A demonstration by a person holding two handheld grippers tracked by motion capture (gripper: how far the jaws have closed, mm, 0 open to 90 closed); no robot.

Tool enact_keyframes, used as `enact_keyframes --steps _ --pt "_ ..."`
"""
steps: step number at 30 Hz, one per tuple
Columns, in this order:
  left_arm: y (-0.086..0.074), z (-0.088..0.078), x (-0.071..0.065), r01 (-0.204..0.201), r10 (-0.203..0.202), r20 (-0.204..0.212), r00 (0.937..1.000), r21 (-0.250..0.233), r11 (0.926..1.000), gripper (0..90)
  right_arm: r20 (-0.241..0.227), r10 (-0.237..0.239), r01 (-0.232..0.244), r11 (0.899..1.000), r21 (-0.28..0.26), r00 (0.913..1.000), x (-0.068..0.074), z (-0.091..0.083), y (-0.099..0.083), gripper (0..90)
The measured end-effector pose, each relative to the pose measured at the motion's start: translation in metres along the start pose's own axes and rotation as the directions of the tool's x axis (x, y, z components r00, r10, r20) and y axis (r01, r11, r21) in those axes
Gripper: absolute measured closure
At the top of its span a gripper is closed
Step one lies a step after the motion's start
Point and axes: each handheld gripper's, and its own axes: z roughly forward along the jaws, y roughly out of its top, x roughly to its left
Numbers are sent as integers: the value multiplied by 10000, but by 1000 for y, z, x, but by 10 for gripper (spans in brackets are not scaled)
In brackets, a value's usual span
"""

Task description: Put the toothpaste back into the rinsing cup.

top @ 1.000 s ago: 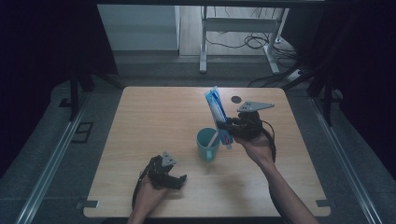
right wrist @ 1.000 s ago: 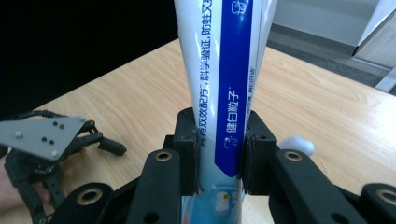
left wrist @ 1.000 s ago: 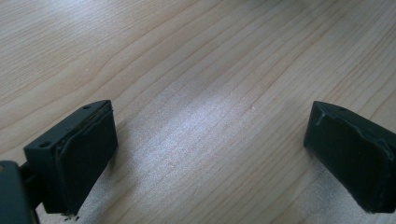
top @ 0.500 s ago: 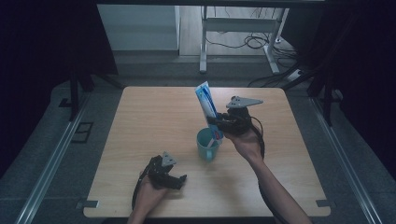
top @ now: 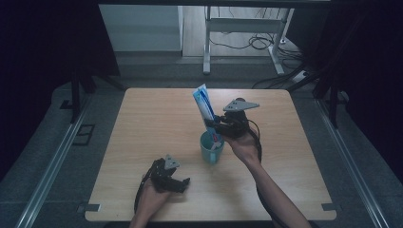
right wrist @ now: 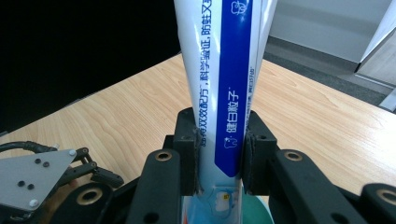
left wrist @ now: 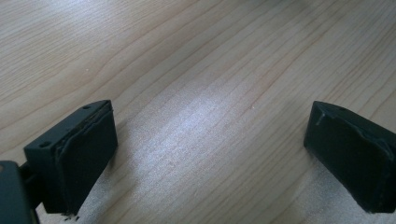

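- Toothpaste tube (top: 204, 105) comes first in the high view: we see it standing nearly upright, tipped a little to the left, with its lower end over the teal cup (top: 211, 147) near the middle of the table (top: 142, 123). Our right gripper (top: 217, 127) grips it low down, just above the cup's rim. We think the tall, top-heavy tube could swing in the grip and knock the light cup over. If we let go while the lower end sits off-centre, it could catch the rim and fall outside.
- Same view, our left gripper (top: 177, 180) rests on the table near the front edge, well apart from the cup, so nothing steadies the cup if it gets nudged.
- Left gripper view: the jaws stand wide apart and empty, with only bare wood between the pads (left wrist: 88, 149).
- Right gripper view: the jaws are clamped on the tube (right wrist: 224, 93) from both sides, and the soft wall looks slightly pinched. We judge that a harder squeeze could push paste out or let the slick surface slide down through the pads. The tube is white with a broad blue stripe and printed characters running along it. The teal rim (right wrist: 256, 212) shows right under it, and the left gripper (right wrist: 56, 179) lies lower left.
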Motion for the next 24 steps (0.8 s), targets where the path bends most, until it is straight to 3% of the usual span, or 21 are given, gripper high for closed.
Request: enact_keyframes --steps 24 --pt "0 0 0 -26 26 5 10000 36 10000 27 7 -163 163 9999 -30 9999 2 21 -31 713"
